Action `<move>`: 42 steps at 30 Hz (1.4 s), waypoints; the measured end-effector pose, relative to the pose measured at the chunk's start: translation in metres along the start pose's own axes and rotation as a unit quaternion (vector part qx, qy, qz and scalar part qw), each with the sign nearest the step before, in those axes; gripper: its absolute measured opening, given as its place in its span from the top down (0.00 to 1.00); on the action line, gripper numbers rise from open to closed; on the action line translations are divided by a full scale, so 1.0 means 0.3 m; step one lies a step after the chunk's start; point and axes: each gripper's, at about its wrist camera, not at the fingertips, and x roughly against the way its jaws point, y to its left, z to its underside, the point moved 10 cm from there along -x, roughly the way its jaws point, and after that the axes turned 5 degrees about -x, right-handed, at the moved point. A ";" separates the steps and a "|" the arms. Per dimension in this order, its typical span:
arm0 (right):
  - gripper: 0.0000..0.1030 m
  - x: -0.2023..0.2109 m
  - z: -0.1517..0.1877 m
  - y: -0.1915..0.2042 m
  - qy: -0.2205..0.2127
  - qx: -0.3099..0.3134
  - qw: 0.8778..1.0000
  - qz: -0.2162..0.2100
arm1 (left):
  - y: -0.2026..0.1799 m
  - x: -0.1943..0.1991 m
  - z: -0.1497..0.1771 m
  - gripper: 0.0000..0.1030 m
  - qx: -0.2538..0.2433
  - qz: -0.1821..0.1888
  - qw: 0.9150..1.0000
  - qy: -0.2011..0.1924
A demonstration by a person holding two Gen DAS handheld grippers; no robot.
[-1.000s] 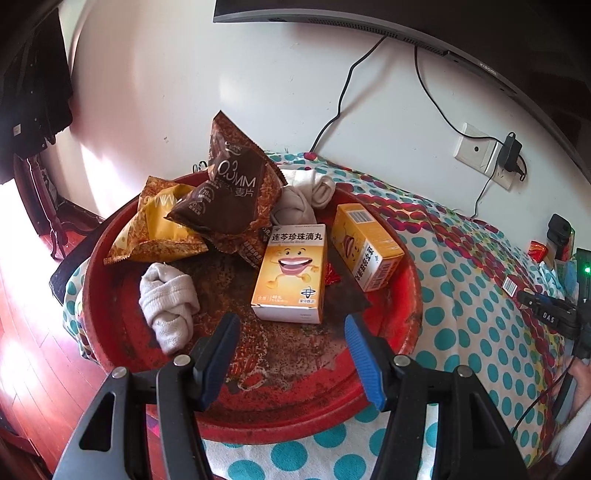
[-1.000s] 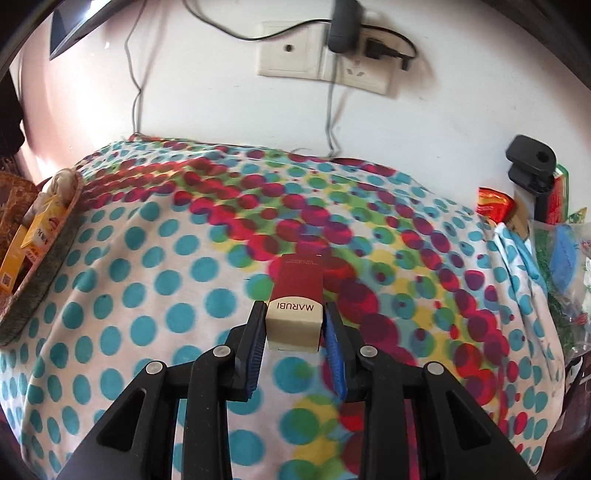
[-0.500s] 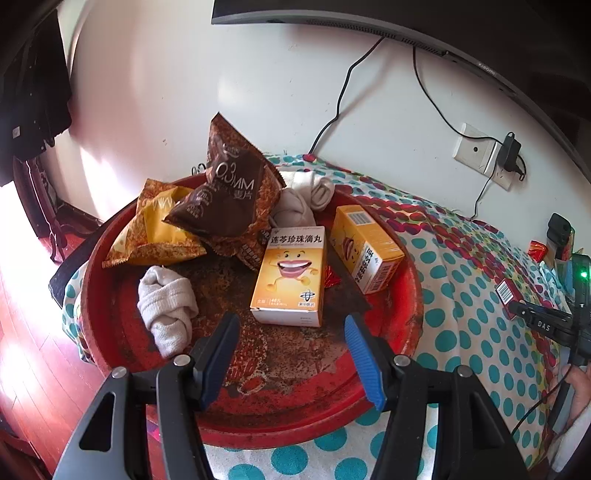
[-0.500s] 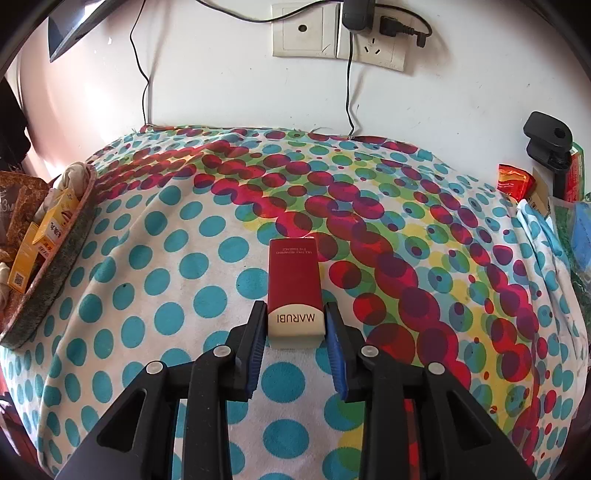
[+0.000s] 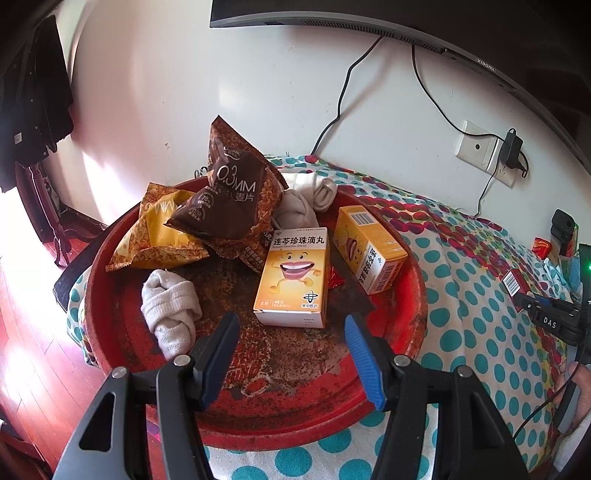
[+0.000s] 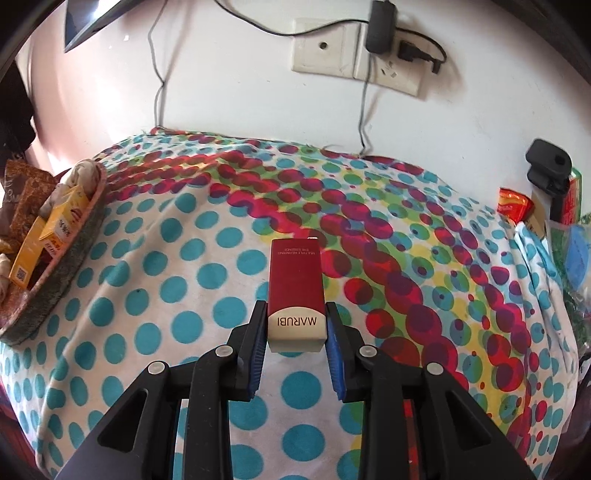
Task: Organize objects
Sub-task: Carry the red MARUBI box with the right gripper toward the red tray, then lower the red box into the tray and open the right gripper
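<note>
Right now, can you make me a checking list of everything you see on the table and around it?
Surface: polka-dot cloth, wrinkled.
Job's things: red tray holding two yellow boxes, snack bags, rolled socks; red MARUBI box.
Clutter: packets at the far right edge.
Grippers: left gripper open, empty; right gripper shut on the MARUBI box.
Cables: black cable, charger plugged in.
Surroundings: white wall, monitor.
</note>
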 end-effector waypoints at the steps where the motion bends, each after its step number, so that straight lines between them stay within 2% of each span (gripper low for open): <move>1: 0.73 0.006 -0.002 0.009 -0.001 0.000 1.000 -0.003 | 0.000 0.000 -0.001 0.41 0.000 0.000 1.000 0.000; 10: 0.73 0.088 -0.048 0.179 -0.024 0.039 0.998 -0.032 | 0.014 0.001 -0.002 0.41 0.008 -0.004 1.000 0.000; 24: 0.73 0.183 -0.108 0.566 -0.036 0.090 0.987 -0.125 | 0.051 0.019 -0.021 0.41 0.022 -0.009 1.000 -0.010; 30: 0.73 0.193 -0.101 0.722 -0.030 0.107 0.981 -0.159 | 0.143 0.082 -0.066 0.41 0.033 -0.045 0.998 -0.043; 34: 0.73 0.188 -0.080 0.811 -0.020 0.122 0.977 -0.175 | 0.221 0.134 -0.099 0.41 0.032 -0.089 0.993 -0.071; 42: 0.73 0.179 -0.071 0.959 -0.014 0.137 0.970 -0.199 | 0.299 0.156 -0.101 0.39 0.055 -0.123 0.988 -0.074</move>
